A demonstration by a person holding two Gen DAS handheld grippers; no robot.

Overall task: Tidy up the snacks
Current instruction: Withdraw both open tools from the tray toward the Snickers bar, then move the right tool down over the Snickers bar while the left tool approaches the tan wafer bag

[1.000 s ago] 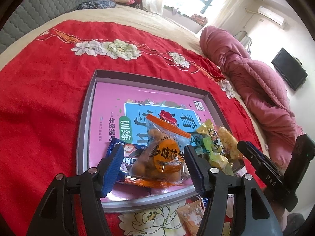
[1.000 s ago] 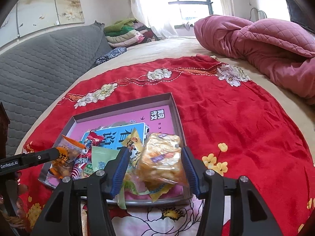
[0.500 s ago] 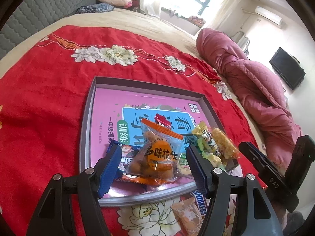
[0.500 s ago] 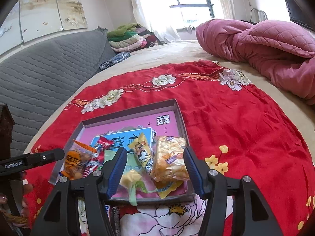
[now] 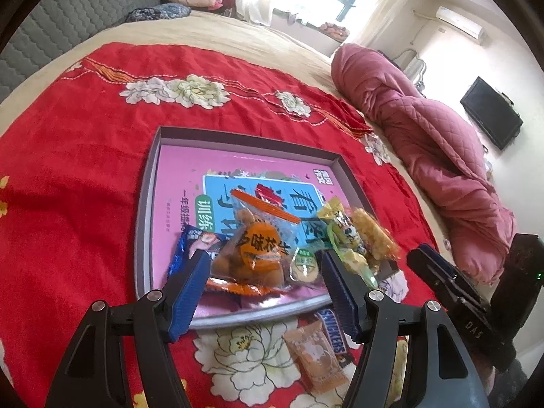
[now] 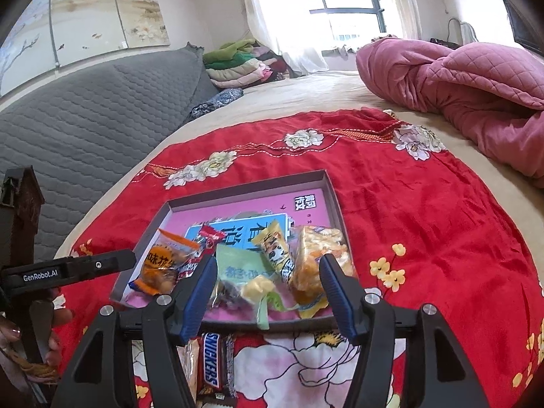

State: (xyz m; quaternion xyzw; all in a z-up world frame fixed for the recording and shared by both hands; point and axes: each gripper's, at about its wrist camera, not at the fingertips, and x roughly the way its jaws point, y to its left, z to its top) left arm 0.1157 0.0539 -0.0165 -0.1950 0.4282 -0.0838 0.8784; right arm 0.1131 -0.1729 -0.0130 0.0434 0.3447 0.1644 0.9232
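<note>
Both tools spread, pinching nothing: left tool (image 5: 263, 285), right tool (image 6: 267, 292); one tray (image 5: 146, 204), two snacks outside.

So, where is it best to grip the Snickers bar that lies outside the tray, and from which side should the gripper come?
Probably across its narrow width, near the middle of the Snickers bar, coming down from above. It lies flat on the red cloth with its length running away from the tray. An orange packet lies close against one long side, so one finger has little room there.
</note>
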